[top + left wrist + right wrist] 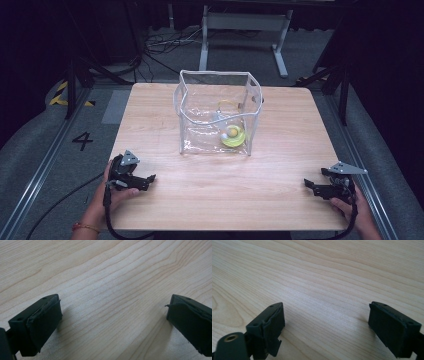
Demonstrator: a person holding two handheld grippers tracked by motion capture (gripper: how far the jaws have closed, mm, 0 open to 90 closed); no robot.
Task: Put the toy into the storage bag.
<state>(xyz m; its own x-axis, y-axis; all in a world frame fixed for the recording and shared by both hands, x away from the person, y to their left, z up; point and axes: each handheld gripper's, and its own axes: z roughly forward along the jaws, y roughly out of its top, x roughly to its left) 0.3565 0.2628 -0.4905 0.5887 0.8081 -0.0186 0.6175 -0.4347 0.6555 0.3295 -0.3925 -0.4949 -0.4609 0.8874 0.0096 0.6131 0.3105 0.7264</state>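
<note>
2 tongs (148, 181) (312, 186) wide apart on table (280, 150), 1 clear bag (216, 112) w/ 1 yellow item (233, 135).

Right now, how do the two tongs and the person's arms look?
Both tongs, left and right, are black, each topped by a grey three-cornered plate. Their jaws are blocky, with black pads frayed at the edges and small screw holes. A black cable trails from the left one. The left wrist wears an orange band. No sleeves show.

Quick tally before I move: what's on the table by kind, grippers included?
Clear plastic bag: 1
Yellow item inside the bag: 1
Grippers: 2, left gripper and right gripper, both open, resting on the table
Total: 4
</note>
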